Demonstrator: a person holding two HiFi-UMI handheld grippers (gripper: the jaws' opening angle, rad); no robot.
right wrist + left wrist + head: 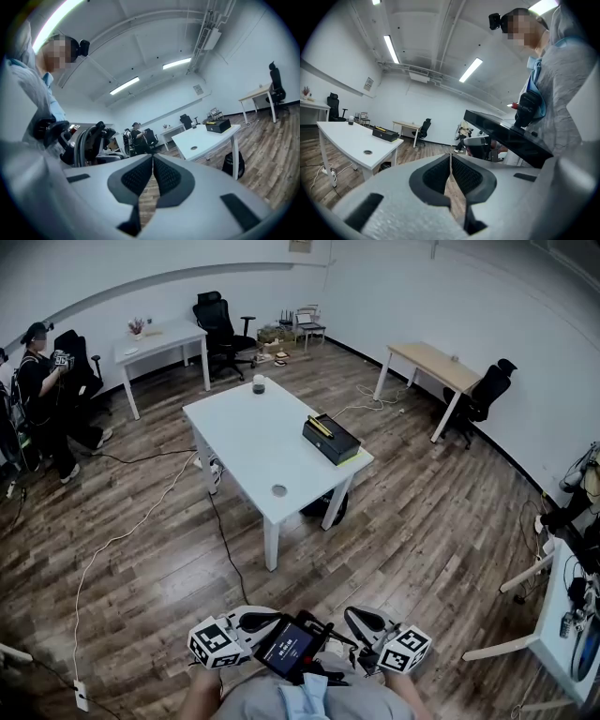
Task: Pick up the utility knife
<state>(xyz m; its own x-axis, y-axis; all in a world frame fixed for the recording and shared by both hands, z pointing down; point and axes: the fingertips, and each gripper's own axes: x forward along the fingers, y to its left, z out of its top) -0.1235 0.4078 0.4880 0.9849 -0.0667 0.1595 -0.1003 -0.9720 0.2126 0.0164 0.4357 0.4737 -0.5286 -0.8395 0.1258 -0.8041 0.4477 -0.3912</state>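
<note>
Standing well back from the white counter [246,442], the person holds both tools close to the body. The left tool [450,158] and the right tool [153,160] each have their jaws pressed together with nothing between them. The utility knife [321,426], apparently the yellow strip, lies on top of a black box [336,444] at the counter's right edge, far from either tool. Doing this step well likely means walking to that right side, stepping over the cable [221,545] on the floor, and opening one tool before arrival. It should then close across the knife's narrow width and lift straight up without dragging the box.
</note>
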